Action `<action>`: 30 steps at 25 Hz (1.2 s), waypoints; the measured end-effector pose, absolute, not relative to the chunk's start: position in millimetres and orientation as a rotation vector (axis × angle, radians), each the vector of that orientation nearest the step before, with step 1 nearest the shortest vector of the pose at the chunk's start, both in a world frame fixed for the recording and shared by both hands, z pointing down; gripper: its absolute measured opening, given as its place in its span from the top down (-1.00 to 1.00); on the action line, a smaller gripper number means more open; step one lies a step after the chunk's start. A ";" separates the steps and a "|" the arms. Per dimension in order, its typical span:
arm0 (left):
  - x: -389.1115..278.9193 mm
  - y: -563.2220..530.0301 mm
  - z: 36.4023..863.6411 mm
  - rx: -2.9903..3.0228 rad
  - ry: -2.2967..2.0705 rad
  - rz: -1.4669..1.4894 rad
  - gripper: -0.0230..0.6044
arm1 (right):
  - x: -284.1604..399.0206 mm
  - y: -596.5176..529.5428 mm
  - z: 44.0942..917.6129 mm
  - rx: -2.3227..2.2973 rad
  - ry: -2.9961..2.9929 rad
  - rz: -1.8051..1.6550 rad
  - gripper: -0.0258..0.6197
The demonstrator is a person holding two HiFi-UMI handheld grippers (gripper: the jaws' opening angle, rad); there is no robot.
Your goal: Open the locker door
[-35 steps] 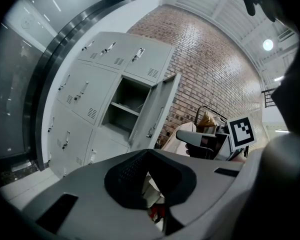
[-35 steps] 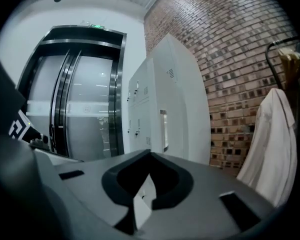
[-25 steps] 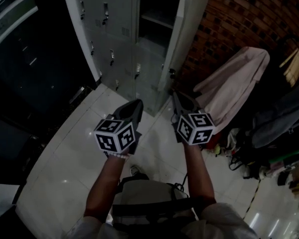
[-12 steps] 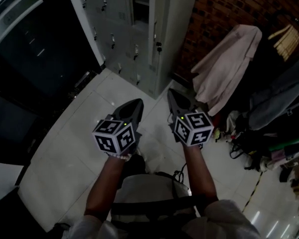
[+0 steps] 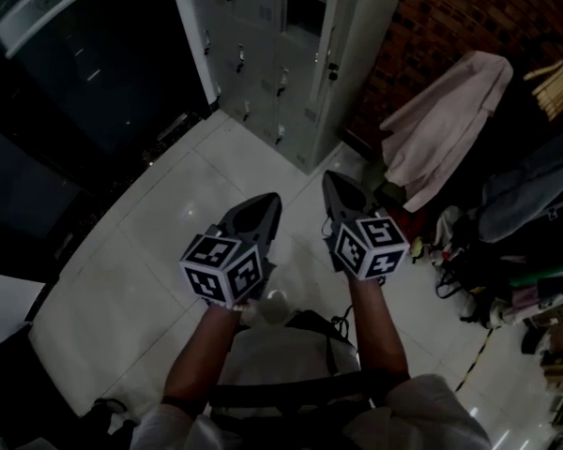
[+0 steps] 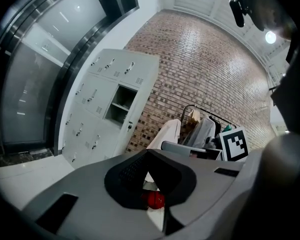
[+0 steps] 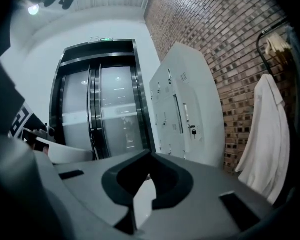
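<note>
The grey locker bank (image 5: 253, 26) stands at the top of the head view, well away from both grippers. One locker door (image 5: 336, 36) hangs open, edge-on, with a small padlock (image 5: 330, 68) on it. My left gripper (image 5: 268, 202) and right gripper (image 5: 330, 178) are held side by side over the white floor, both shut and empty, pointing toward the lockers. In the left gripper view the locker bank (image 6: 102, 109) shows its open compartment (image 6: 119, 106) beyond the left gripper (image 6: 148, 152). The right gripper (image 7: 150, 153) faces the open door (image 7: 182, 111).
A brick wall (image 5: 450, 17) runs right of the lockers. In front of it a pale coat (image 5: 441, 129) hangs above bags (image 5: 507, 270) on the floor. Dark glass doors (image 5: 75, 82) fill the left. A small red thing (image 6: 155, 199) lies on the floor.
The lockers have drawn away toward the top of the head view as the person backed off. Both grippers went back with them and stayed shut. The door stays open.
</note>
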State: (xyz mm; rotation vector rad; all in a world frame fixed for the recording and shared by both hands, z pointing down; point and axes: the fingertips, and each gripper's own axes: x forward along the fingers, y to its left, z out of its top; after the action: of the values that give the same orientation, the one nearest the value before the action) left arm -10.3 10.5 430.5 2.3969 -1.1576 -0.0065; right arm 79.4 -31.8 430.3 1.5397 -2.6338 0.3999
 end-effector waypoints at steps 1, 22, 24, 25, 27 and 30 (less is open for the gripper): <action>-17.8 14.4 432.2 2.402 -1.151 -0.004 0.95 | 72.5 -26.9 432.0 1.552 -2.633 0.406 0.91; -93.9 81.0 446.1 2.502 -0.912 0.048 0.95 | 1.4 89.1 442.0 1.854 -2.432 0.421 0.92; -94.8 85.5 443.9 2.507 -0.902 0.040 0.95 | -1.5 93.8 440.3 1.857 -2.430 0.412 0.92; -96.0 87.5 443.0 2.509 -0.899 0.036 0.95 | -3.6 95.9 439.6 1.857 -2.430 0.408 0.92; -98.7 90.2 441.8 2.513 -0.896 0.030 0.95 | -7.4 98.8 438.6 1.855 -2.429 0.399 0.92; -101.7 91.7 440.2 2.516 -0.891 0.027 0.95 | -11.2 100.7 436.1 1.856 -2.426 0.388 0.92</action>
State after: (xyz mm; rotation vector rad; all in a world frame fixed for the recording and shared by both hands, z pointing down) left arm -101.7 91.7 440.2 2.5162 -0.8914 0.0274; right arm -11.2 100.7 436.1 1.8556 -2.4255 0.3881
